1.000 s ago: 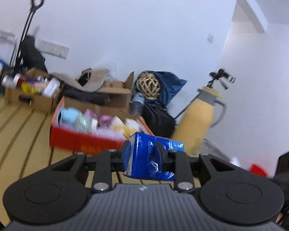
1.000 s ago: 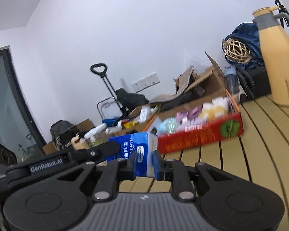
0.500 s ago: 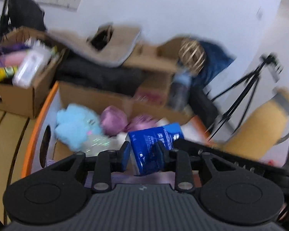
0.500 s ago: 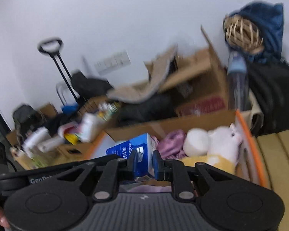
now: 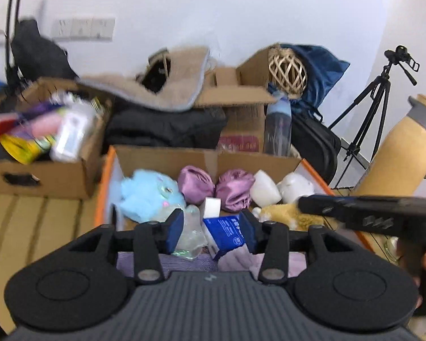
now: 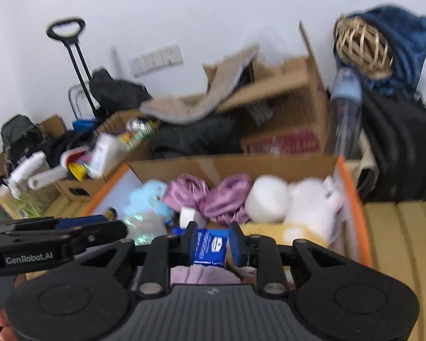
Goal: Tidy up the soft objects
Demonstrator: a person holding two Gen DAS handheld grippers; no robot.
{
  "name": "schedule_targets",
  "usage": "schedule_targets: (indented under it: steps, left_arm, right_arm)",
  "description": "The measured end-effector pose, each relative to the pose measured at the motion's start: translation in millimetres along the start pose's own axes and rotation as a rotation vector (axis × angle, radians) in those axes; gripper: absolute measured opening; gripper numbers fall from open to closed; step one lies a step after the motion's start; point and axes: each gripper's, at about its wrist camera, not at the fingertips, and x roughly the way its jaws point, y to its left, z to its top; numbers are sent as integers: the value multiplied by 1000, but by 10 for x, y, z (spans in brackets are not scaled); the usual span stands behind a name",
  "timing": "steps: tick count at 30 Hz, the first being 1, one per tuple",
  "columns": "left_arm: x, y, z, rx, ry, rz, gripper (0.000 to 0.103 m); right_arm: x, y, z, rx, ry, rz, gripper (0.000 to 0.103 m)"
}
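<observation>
A blue tissue pack point(image 5: 225, 231) hangs over the orange-rimmed cardboard box point(image 5: 110, 170) of soft things: a light blue plush point(image 5: 147, 196), purple cloth bundles point(image 5: 196, 183), white plush point(image 5: 295, 187) and a lilac towel point(image 5: 162, 261). My left gripper point(image 5: 211, 228) is opening; the pack leans on its right pad with a wide gap at the left pad. In the right wrist view the same pack point(image 6: 210, 245) sits low between the opening jaws of my right gripper point(image 6: 213, 243), with a thin gap at the right pad. Both grippers are over the box's near side.
A cardboard box of bottles point(image 5: 42, 170) stands left of the orange box. Behind are more boxes, a beige mat point(image 5: 167, 91) and a water bottle point(image 5: 278, 125). A tripod point(image 5: 366, 113) and a yellow jug point(image 5: 406, 156) are at the right. Slatted wooden table point(image 5: 42, 221) lies left.
Both grippers swung from above the table to over the orange box. Their jaws widened, the left more, and the blue pack sank lower between the fingers.
</observation>
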Motion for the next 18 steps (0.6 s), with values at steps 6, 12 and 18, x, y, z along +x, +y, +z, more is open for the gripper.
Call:
schedule_targets:
  steps: [6, 12, 18]
  left_arm:
    - [-830, -52, -74, 47, -65, 34, 55]
    - [-1660, -185, -383, 82, -121, 48, 65]
    - [-2270, -379, -840, 133, -174, 116, 79]
  right_arm:
    - [-942, 22, -1, -48, -91, -50, 37]
    - [-1829, 94, -342, -65, -135, -97, 44]
    - [-2435, 289, -873, -76, -177, -113, 55]
